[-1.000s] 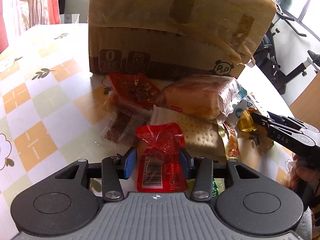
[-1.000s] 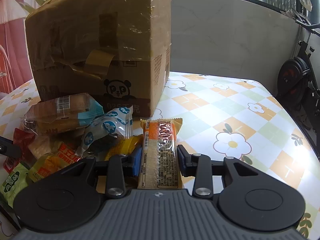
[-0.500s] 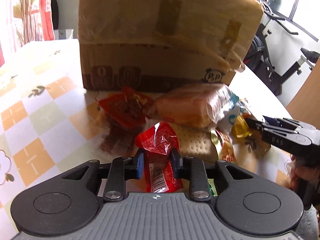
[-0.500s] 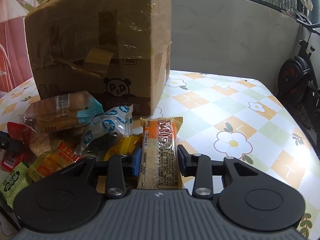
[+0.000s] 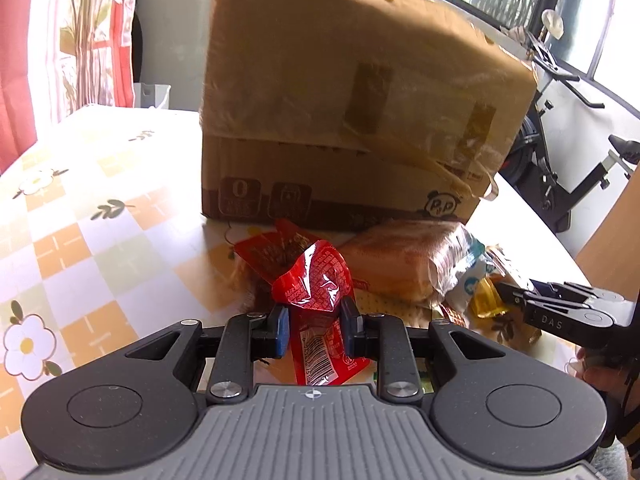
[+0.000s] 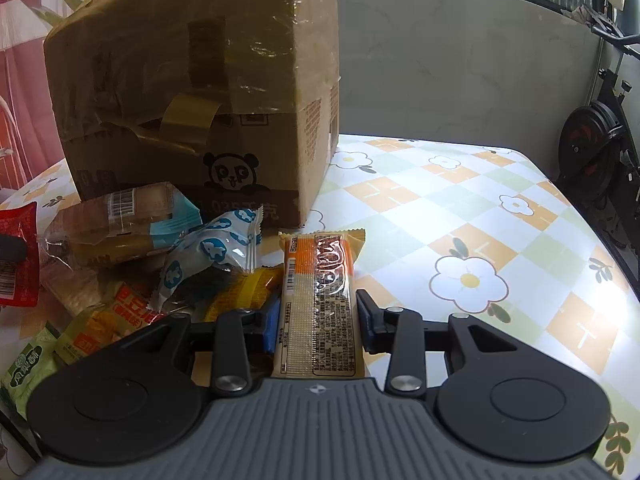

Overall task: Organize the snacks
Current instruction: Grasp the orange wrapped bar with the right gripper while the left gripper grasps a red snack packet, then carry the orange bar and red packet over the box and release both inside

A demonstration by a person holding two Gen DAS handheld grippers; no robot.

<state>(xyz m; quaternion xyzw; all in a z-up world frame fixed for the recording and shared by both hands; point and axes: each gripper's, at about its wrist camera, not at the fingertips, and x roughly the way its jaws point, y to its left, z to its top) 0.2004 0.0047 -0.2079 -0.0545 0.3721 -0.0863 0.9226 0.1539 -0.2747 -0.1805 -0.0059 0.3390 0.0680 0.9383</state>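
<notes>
My left gripper [image 5: 313,330] is shut on a red snack packet [image 5: 316,296] and holds it lifted above the snack pile; the packet also shows at the left edge of the right wrist view [image 6: 18,256]. My right gripper [image 6: 318,324] is shut on an orange-and-cream snack bar [image 6: 320,300], held just above the table. A wrapped bread loaf [image 5: 404,264] lies in front of a large taped cardboard box [image 5: 352,120]. The right gripper's fingers [image 5: 560,304] show at the right of the left wrist view.
The pile holds another red packet [image 5: 272,252], a blue-and-white packet [image 6: 212,252], a yellow packet [image 6: 244,292], an orange packet [image 6: 116,320] and a green packet [image 6: 28,364]. The flowered tablecloth [image 6: 468,280] spreads right. An exercise bike [image 5: 568,168] stands beyond the table.
My left gripper closed on the red packet and lifted it off the pile, tipping up toward the box. My right gripper holds the snack bar still.
</notes>
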